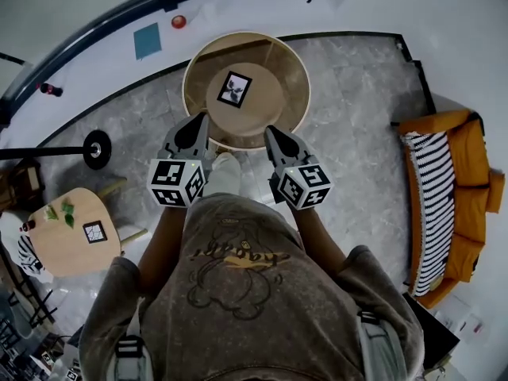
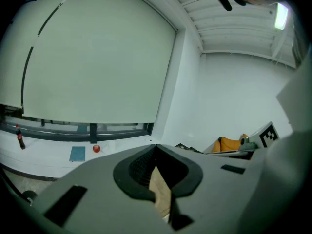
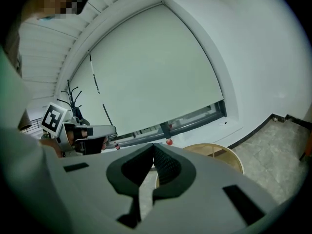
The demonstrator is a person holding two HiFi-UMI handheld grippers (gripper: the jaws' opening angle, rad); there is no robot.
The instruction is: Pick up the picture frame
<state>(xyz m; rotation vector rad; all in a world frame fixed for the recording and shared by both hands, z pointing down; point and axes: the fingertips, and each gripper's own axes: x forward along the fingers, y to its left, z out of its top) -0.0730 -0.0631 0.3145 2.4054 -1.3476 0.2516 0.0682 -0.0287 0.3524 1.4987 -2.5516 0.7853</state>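
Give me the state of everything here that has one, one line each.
Frame: lying flat at the middle of the round table, not yet picked up.
Left gripper: shut, empty, short of the frame.
Right gripper: shut, empty, short of the frame.
Second frame: lying flat on the small table.
Striped blanket: draped over the sofa.

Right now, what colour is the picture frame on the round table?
The picture frame is black with a white mat; the head view shows it best.
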